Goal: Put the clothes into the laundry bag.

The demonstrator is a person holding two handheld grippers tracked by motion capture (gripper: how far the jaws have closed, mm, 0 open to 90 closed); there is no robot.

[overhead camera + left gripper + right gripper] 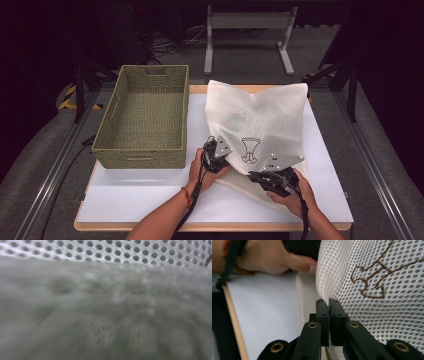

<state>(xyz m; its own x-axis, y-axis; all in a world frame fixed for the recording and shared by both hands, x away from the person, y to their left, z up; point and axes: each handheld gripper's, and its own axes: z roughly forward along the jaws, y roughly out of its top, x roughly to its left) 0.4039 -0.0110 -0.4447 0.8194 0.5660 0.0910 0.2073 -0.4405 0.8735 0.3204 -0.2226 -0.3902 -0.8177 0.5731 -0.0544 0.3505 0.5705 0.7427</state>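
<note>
At table's near edge, pinched mesh bag point(260, 125)

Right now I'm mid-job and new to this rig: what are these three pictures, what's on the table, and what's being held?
No robot here: a person holds a hand-held gripper in each hand. The high view looks down on the white table, with a woven basket and a white mesh bag. The left gripper and right gripper both sit at the bag's near edge. The other two pictures come from cameras riding on the grippers. The right gripper view shows its jaws shut on the mesh bag; the left gripper view is blurred mesh up close, so its grip is unclear.
</note>
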